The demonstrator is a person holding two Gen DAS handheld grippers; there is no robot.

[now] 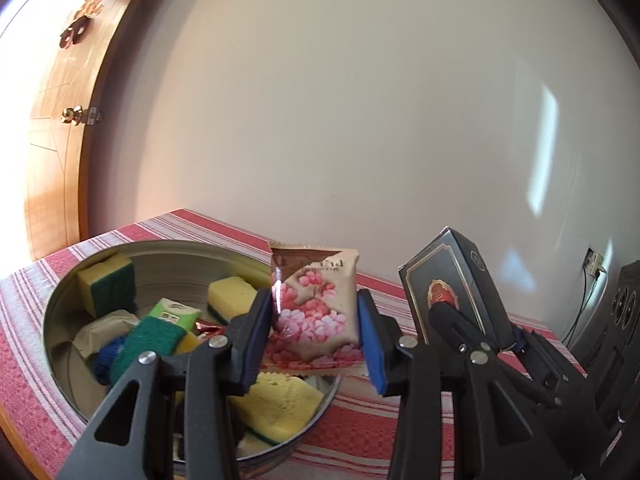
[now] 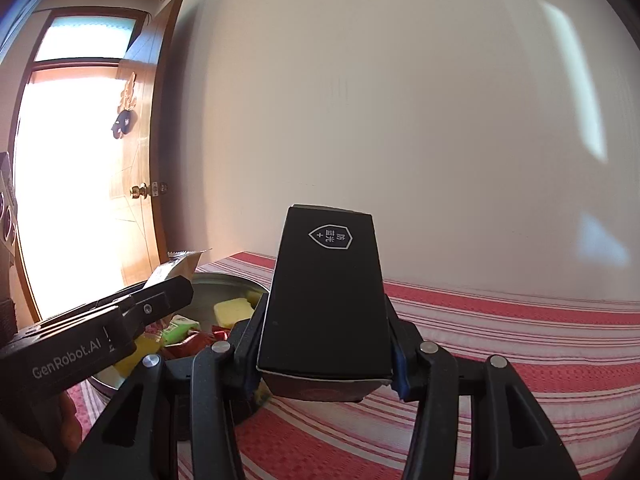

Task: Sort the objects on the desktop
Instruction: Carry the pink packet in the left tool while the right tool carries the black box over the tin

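Note:
My left gripper (image 1: pixel 316 332) is shut on a snack packet with pink flowers (image 1: pixel 316 312), held upright above the right rim of a round metal tin (image 1: pixel 56 308). The tin holds several yellow-green sponges (image 1: pixel 108 280), a green packet (image 1: pixel 174 314) and red wrappers. My right gripper (image 2: pixel 326 344) is shut on a black box (image 2: pixel 326 304), held above the striped cloth just right of the tin (image 2: pixel 218 280). The box also shows in the left wrist view (image 1: pixel 448 288), to the right of the packet.
A red and white striped cloth (image 2: pixel 520 340) covers the table, which stands against a white wall. A wooden door (image 1: pixel 52 140) is open at the left. A black speaker (image 1: pixel 624 312) stands at the far right.

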